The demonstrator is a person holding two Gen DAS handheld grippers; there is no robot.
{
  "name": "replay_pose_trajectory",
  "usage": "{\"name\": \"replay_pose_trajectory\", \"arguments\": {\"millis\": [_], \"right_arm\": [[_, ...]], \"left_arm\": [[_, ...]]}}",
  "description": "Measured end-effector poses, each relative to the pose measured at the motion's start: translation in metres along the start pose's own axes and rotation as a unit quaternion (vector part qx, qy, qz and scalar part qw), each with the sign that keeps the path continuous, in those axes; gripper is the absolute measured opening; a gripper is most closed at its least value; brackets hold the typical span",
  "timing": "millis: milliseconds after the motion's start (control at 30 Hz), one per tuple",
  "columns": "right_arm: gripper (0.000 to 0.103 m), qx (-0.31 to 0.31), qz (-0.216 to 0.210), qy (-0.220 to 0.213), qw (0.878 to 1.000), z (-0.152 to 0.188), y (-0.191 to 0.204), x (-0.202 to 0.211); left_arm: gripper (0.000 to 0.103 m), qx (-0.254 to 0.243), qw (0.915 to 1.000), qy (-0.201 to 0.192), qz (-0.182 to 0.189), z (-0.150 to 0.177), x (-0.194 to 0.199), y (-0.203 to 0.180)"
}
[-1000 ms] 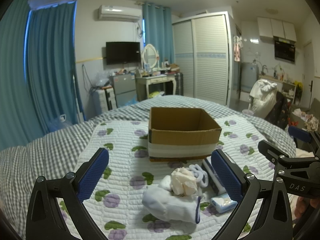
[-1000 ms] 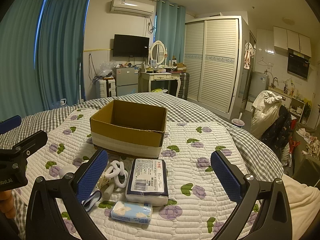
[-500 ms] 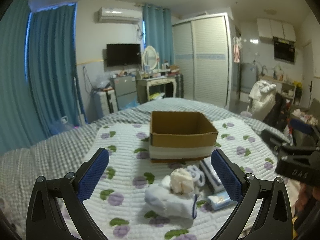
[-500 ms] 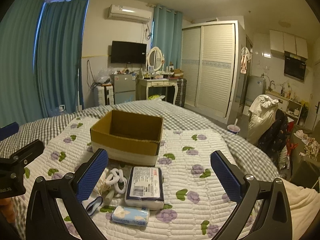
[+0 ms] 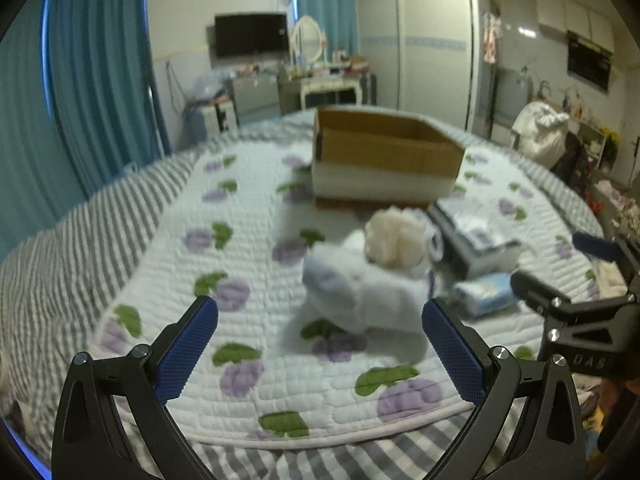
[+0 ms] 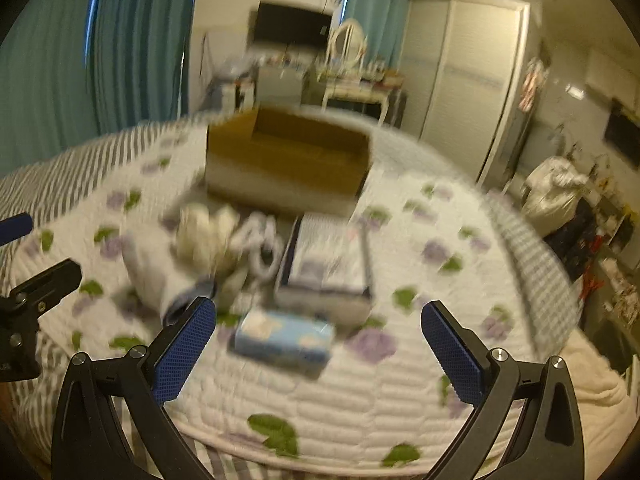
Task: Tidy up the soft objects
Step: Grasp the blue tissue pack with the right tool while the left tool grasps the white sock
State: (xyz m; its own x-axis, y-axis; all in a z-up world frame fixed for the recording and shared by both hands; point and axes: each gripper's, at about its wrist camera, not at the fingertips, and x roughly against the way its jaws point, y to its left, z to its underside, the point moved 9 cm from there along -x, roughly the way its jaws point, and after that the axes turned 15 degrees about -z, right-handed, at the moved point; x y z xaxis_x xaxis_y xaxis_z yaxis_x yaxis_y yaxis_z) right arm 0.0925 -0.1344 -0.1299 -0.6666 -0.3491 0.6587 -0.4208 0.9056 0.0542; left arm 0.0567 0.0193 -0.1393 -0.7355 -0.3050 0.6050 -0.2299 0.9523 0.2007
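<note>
An open cardboard box [image 5: 384, 156] [image 6: 288, 164] stands on the quilt. In front of it lies a pile: a white sock with a blue cuff [image 5: 360, 288] [image 6: 160, 272], a cream fluffy ball [image 5: 396, 236] [image 6: 200, 232], a white chain toy [image 6: 260, 244], a large tissue pack [image 5: 472, 232] [image 6: 328, 272] and a small blue tissue pack [image 5: 484, 292] [image 6: 284, 336]. My left gripper [image 5: 320, 344] is open and empty, just short of the sock. My right gripper [image 6: 318, 344] is open and empty, above the small blue pack. Both views are blurred.
The flowered quilt [image 5: 248, 264] covers a grey checked bed. The right gripper's body shows at the right of the left wrist view [image 5: 580, 320]. Teal curtains, a dresser and wardrobes stand behind the bed.
Both grippers have moved forward and down toward the pile; the objects look larger and closer. Both stay open and empty.
</note>
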Motion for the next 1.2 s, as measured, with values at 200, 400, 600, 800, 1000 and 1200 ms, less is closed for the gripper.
{"name": "replay_pose_trajectory", "arguments": {"millis": [200, 400, 600, 800, 1000, 1200], "right_arm": [[0.095, -0.039, -0.038, 0.052, 0.997, 0.025, -0.005, -0.056], [0.076, -0.087, -0.071, 0.077, 0.991, 0.039, -0.012, -0.073], [0.076, -0.08, -0.062, 0.037, 0.994, 0.02, -0.016, -0.041], [0.076, -0.086, -0.058, 0.016, 0.995, 0.004, -0.021, -0.032], [0.076, -0.089, -0.057, 0.018, 0.994, 0.006, -0.023, -0.032], [0.076, -0.091, -0.062, 0.013, 0.994, 0.005, -0.023, -0.028]], "left_arm": [[0.103, -0.011, 0.9996, 0.024, 0.008, 0.016, -0.02, -0.01], [0.103, -0.018, 0.9984, 0.049, 0.021, 0.025, -0.033, -0.02], [0.103, -0.019, 0.9974, 0.049, 0.05, 0.017, -0.034, -0.034], [0.103, -0.039, 0.9954, 0.072, 0.05, 0.007, -0.063, -0.054], [0.093, -0.065, 0.9911, 0.097, 0.064, 0.016, -0.083, -0.068], [0.064, -0.067, 0.993, 0.073, 0.064, 0.011, -0.061, -0.057]]}}
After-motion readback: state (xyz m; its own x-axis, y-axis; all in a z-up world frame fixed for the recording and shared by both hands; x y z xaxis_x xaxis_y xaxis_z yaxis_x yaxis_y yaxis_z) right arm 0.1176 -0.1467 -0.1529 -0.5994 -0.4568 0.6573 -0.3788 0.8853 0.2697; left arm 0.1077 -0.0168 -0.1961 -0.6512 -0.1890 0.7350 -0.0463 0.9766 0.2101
